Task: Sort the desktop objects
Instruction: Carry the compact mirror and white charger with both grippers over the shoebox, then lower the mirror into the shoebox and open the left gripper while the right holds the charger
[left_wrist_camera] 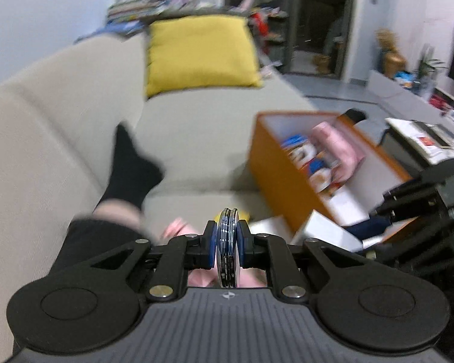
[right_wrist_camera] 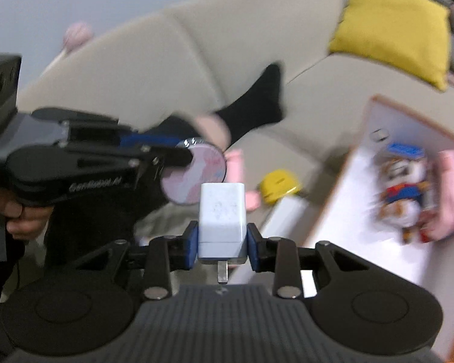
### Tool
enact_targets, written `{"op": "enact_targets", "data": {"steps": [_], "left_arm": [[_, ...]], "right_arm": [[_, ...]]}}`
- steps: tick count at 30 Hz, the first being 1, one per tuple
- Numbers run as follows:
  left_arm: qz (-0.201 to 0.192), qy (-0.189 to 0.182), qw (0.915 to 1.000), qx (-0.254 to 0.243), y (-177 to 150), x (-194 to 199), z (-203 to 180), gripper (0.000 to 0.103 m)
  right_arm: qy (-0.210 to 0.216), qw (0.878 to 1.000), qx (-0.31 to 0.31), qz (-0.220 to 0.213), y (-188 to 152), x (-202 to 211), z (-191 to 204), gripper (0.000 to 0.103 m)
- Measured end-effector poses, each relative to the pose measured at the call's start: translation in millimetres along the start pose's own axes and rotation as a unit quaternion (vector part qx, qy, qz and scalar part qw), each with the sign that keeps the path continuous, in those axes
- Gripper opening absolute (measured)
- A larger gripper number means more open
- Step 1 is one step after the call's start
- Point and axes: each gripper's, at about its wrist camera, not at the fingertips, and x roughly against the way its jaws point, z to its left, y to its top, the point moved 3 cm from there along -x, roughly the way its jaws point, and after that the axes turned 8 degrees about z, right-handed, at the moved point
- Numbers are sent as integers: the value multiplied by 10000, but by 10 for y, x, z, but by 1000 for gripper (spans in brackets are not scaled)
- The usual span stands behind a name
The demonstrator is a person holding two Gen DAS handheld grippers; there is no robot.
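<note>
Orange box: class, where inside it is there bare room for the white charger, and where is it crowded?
The orange box has bare white floor along its left side, beside the toy figure. The right side is crowded: the figure and pink roll fill it. The right claw holds the charger.

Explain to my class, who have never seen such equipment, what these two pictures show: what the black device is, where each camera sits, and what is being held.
No robot here: a person holds a hand-operated gripper in each hand, each with a wide-angle camera looking forward along its two jaws.

The left-hand camera shows the left gripper shut on a round pink compact mirror, seen edge-on. The right-hand camera shows the right gripper shut on a white charger plug, with the other gripper to its left.

Everything lies on a beige sofa: an orange box with a plush toy inside, a small yellow object and a yellow cushion. The pictures are motion-blurred.
</note>
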Motion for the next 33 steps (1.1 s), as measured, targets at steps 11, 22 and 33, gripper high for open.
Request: {"op": "enact_targets", "data": {"steps": [11, 22, 33], "left_arm": [[-348, 1, 9779, -2061, 931, -590, -1015, 15], [1038, 88, 9344, -3406, 945, -1787, -1532, 15], [1394, 918, 8448, -5083, 466, -2232, -1692, 15]], "right_arm": [[-1171, 9890, -907, 2, 4, 212, -1192, 34], [-1045, 9876, -1092, 418, -153, -23, -1738, 34], [-848, 9878, -1199, 514, -190, -165, -1894, 35]]}}
